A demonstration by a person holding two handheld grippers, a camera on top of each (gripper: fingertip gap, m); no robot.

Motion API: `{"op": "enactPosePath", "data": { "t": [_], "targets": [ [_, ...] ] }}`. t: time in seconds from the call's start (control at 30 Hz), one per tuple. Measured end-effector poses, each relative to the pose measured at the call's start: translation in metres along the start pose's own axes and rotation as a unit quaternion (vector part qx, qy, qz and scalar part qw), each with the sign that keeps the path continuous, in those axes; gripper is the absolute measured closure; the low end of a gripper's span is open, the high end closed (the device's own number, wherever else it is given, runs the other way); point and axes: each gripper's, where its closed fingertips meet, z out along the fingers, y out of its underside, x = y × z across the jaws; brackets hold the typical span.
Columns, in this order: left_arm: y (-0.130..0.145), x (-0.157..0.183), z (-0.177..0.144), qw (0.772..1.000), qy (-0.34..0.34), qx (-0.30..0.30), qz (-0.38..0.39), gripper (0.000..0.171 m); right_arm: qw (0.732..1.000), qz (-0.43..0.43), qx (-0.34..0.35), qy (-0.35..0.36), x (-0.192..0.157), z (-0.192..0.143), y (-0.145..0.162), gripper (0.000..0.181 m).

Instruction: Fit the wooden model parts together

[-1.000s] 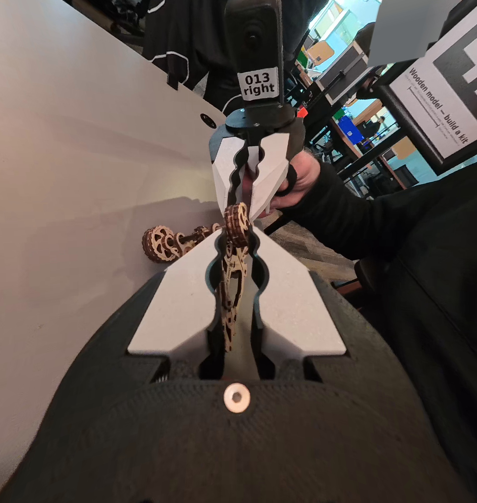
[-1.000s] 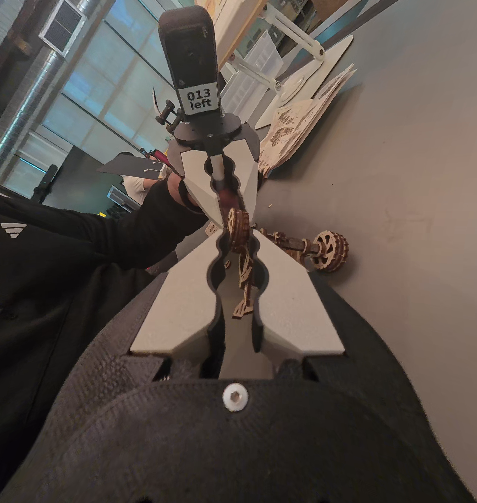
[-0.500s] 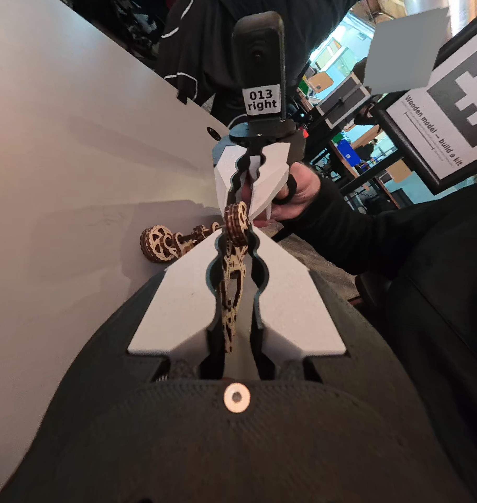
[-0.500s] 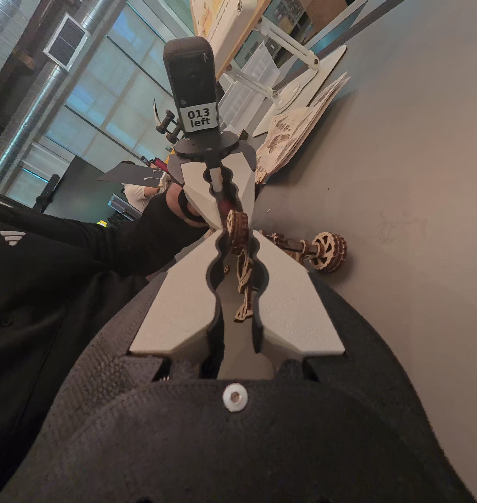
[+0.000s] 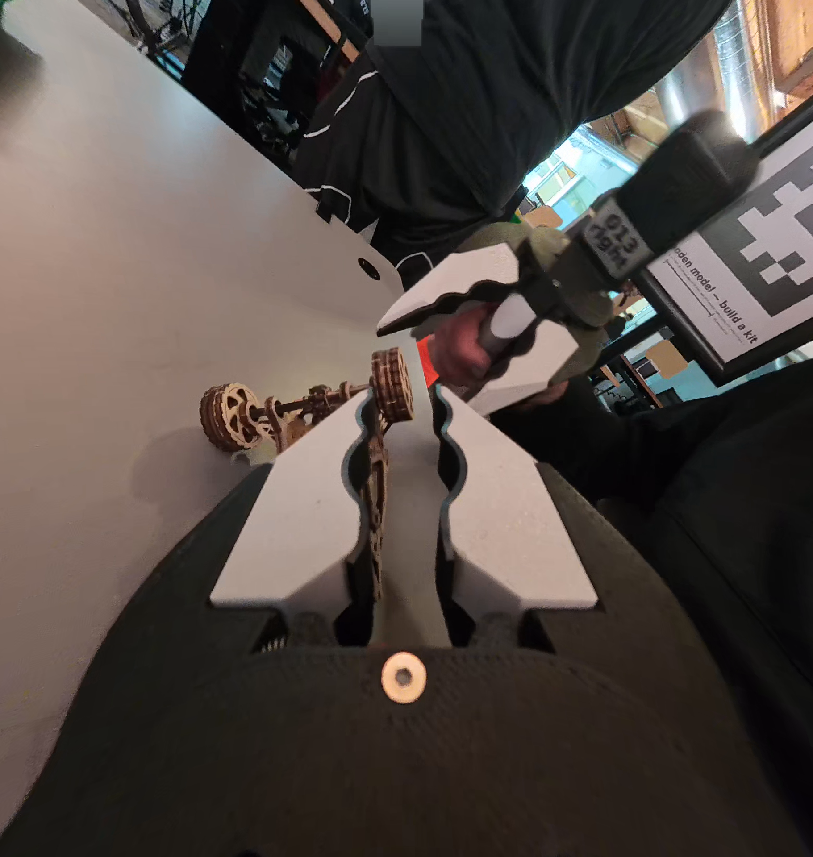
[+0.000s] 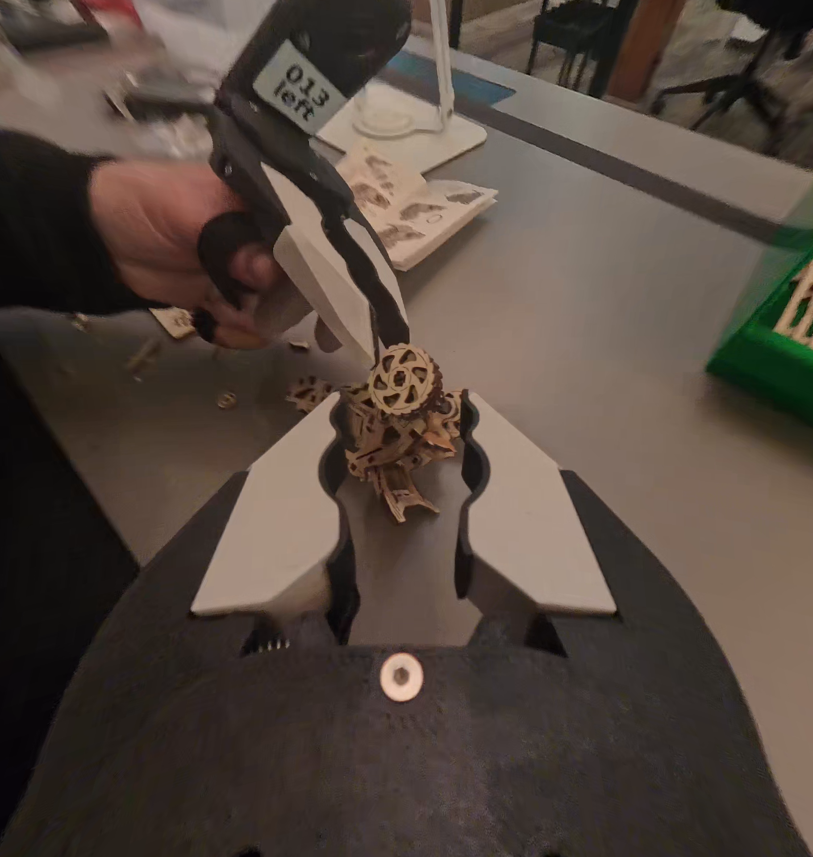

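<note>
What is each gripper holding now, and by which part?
Nothing is clamped: the left gripper and right gripper are open; the wooden model only rests against one left finger.

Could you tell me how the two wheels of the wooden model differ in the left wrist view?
The near wheel sits at the left gripper's fingertips; the far wheel rests on the table. The near wheel shows its ridged rim edge-on; the far wheel shows part of its spoked face. Both are wooden, joined by one shaft.
</note>
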Motion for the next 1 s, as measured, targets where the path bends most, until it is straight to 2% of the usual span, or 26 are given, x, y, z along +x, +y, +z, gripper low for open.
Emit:
{"op": "enactPosePath", "data": {
  "t": [0.13,0.2,0.37,0.57,0.7,0.8,0.87,1.0],
  "targets": [
    [0.006,0.002,0.003,1.0,-0.012,0.003,-0.004,0.159,0.995,-0.082,-0.027,0.052,-0.002,0.009,0.002,0.142],
    [0.008,0.008,0.005,1.0,-0.006,0.009,-0.014,0.154,0.991,-0.11,-0.03,0.062,-0.004,0.011,0.003,0.148],
    [0.013,0.018,0.007,1.0,0.003,0.022,-0.02,0.143,0.987,-0.145,-0.013,0.066,-0.008,0.007,0.005,0.149],
    [0.024,0.027,0.011,1.0,0.004,-0.007,0.007,0.141,0.986,-0.168,0.013,0.021,-0.015,-0.001,0.008,0.149],
    [0.026,0.029,0.005,1.0,0.015,-0.005,0.009,0.142,0.988,-0.147,0.015,-0.045,-0.019,0.001,0.005,0.149],
    [0.023,0.021,-0.006,0.999,-0.01,0.002,0.043,0.144,0.988,-0.141,-0.008,-0.059,-0.009,0.007,0.005,0.148],
    [0.018,0.013,-0.015,0.995,-0.041,0.008,0.096,0.143,0.988,-0.12,-0.023,-0.09,-0.009,0.01,0.004,0.149],
    [0.014,-0.005,-0.021,0.968,-0.123,-0.029,0.216,0.134,0.988,-0.134,-0.024,-0.075,-0.005,0.011,-0.004,0.146]
  ]
}}
